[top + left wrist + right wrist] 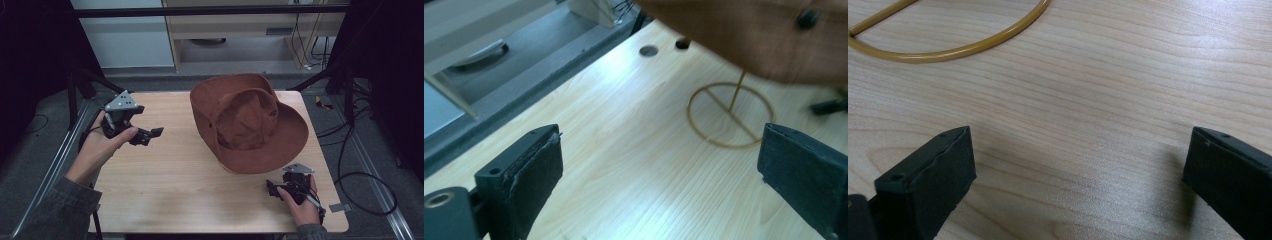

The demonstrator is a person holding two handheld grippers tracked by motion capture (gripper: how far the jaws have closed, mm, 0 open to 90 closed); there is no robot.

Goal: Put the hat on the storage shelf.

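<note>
A brown hat (248, 122) with a wide brim sits on a thin brass-coloured stand (730, 114) toward the right rear of the wooden table (190, 190). The left gripper view shows the stand's round wire base flat on the wood, with a slim rod rising from it into the underside of the hat. The hat sits tilted, its crown toward the far edge and its brim dipping at the near right.

The left gripper (145, 135) hovers over the left part of the table, well apart from the hat and pointing toward it. Its jaws stand wide apart with nothing between them. The right gripper (272, 189) is low near the front right corner, just in front of the hat's brim, and its jaws are also spread wide and empty. In its own view the curve of the wire base lies just ahead on the wood.

The work looks to be at its start, an approach to the hat with no contact yet. The next move likely calls for bringing each gripper to opposite sides of the brim and closing on the soft felt. The lift should go straight up so the light stand is not dragged or tipped.
</note>
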